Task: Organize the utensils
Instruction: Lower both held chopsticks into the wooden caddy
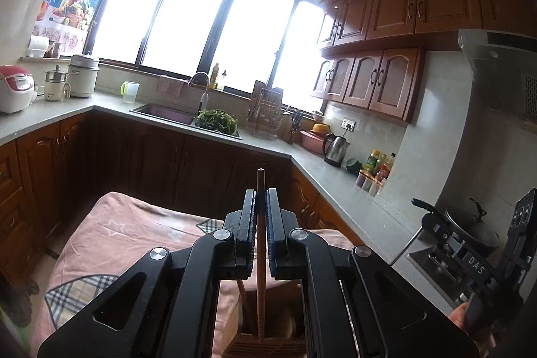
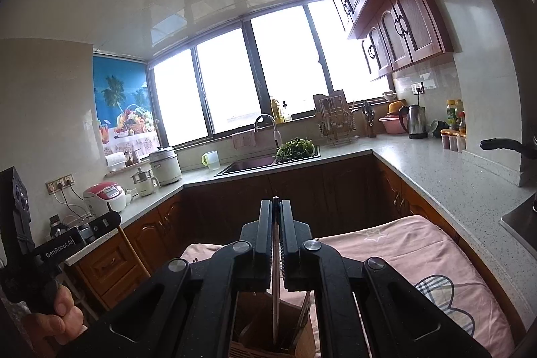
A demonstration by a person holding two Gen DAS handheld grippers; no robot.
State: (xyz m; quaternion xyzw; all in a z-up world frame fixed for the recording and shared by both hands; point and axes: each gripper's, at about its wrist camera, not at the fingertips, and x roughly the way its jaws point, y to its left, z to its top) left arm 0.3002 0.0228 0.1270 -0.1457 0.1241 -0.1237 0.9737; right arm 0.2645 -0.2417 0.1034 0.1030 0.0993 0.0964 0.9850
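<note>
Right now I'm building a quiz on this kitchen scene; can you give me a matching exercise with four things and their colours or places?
Things:
1. chopstick
2. cloth
3. kettle
4. measuring jug

Descriptions:
A. pink, with star and plaid patches
B. shiny metal, on the counter on the right of the left wrist view
C. wooden, clamped in the left tongs
D. clear with a green handle, left of the sink

Pairs: 1-C, 2-A, 3-B, 4-D
</note>
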